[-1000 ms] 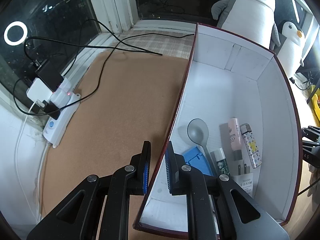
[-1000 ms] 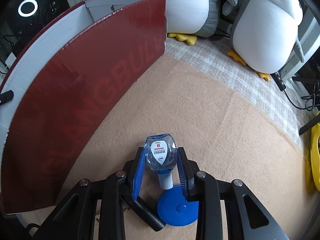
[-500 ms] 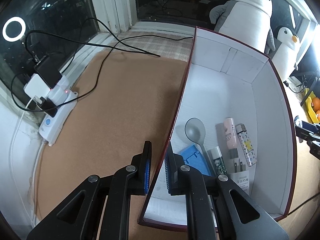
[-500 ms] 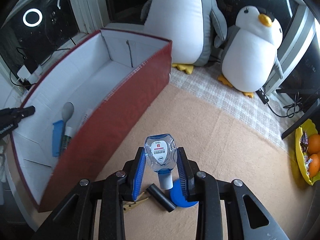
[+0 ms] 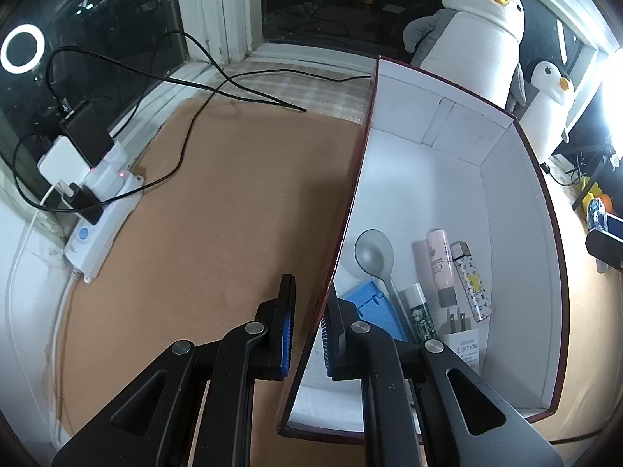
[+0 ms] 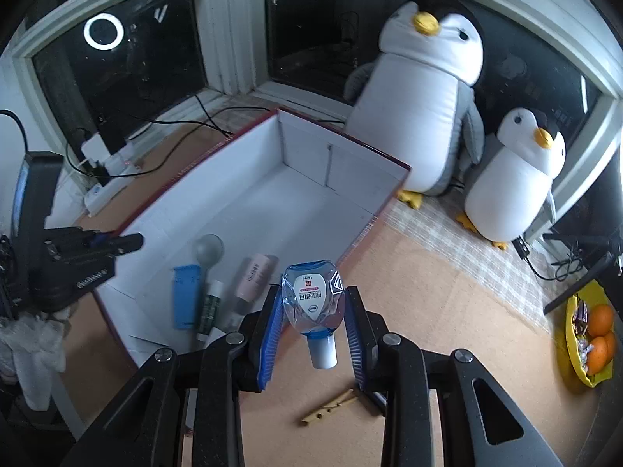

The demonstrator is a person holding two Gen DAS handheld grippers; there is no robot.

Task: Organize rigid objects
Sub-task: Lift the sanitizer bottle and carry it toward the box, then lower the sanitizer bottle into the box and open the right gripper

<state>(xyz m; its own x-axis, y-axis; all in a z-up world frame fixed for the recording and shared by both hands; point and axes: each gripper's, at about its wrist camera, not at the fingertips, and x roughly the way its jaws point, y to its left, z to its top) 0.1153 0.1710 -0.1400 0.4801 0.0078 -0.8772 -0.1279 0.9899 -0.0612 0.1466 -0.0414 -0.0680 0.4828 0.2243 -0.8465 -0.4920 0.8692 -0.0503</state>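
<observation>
Above tan matting, our right gripper (image 6: 313,321) clamps the small bottle (image 6: 312,301), cap toward us, with the box (image 6: 331,163) ahead-left, our left gripper (image 5: 307,325) pinching its wall.

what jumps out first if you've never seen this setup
Two plush penguins stand by the dark window behind a long white-lined box. The right gripper holds a small clear bottle just outside the box's near wall, while the left gripper clamps the opposite wall.
</observation>
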